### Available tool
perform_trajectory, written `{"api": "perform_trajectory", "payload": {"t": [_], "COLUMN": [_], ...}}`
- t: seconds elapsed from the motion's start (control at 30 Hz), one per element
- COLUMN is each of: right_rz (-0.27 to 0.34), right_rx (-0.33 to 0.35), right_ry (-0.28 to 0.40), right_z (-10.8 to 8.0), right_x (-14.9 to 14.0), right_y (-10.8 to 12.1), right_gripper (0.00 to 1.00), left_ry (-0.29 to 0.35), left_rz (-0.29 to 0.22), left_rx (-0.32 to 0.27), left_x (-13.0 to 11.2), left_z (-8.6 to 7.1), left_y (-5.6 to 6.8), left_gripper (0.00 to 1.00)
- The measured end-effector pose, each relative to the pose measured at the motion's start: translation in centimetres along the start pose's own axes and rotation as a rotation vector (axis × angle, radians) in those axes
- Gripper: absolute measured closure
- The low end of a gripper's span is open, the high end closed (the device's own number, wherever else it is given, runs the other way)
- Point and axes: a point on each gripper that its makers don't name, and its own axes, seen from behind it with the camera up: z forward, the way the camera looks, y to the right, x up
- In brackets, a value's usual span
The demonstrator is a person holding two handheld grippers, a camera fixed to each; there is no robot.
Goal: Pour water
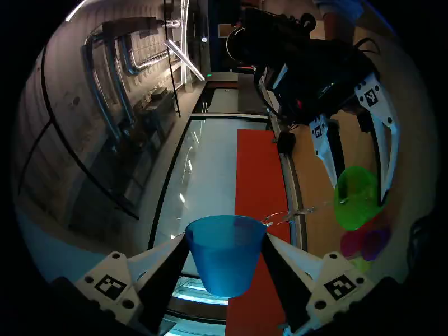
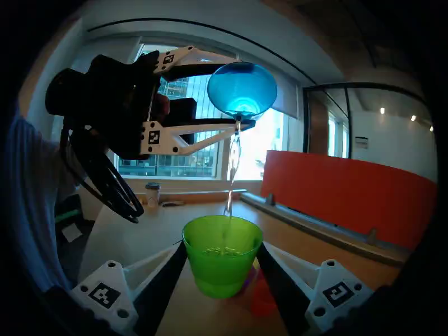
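In the left gripper view my left gripper [image 1: 225, 255] is shut on a blue cup [image 1: 225, 257], tipped over so a thin stream of water [image 1: 291, 214] runs from its rim toward a green cup [image 1: 356, 197]. The right gripper [image 1: 358, 162] holds that green cup farther off. In the right gripper view my right gripper [image 2: 222, 263] is shut on the green cup [image 2: 222, 255], held upright with water in it. Above it the left gripper [image 2: 224, 92] holds the tilted blue cup [image 2: 242, 89], and the water stream [image 2: 231, 168] falls into the green cup.
A wooden table [image 2: 140, 229] lies below, with a small jar [image 2: 152, 194] near the window. An orange partition [image 2: 358, 190] runs along the right. Pink and purple cups [image 1: 367, 243] sit under the green cup. A person's blue sleeve [image 2: 28, 201] is at the left.
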Motion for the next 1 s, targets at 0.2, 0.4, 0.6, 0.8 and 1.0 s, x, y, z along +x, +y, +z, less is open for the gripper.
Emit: {"api": "perform_trajectory", "payload": {"t": [0.2,0.4,0.6,0.8,1.0], "right_rz": [0.001,0.002,0.004,0.002,0.004], "right_rx": [-0.004,-0.009,-0.01,-0.011,-0.013], "right_ry": [0.004,0.008,0.016,0.021,0.024], "right_z": [-0.1,-0.3,-0.3,-0.3,-0.4], "right_x": [0.0,0.1,0.5,0.7,0.8], "right_y": [0.0,0.0,0.0,0.0,0.0], "right_gripper": [0.11,0.11,0.11,0.11,0.11], "left_ry": [0.003,0.004,0.011,0.014,0.018], "left_rz": [0.035,0.081,0.122,0.16,0.174], "left_rx": [0.003,0.006,0.005,0.008,0.013], "left_x": [0.7,1.3,1.7,2.1,2.4], "left_z": [-0.4,-0.5,-0.4,-0.3,-0.3], "left_y": [-0.1,-0.4,-0.5,-0.5,-0.3], "left_gripper": [0.14,0.14,0.14,0.14,0.14]}}
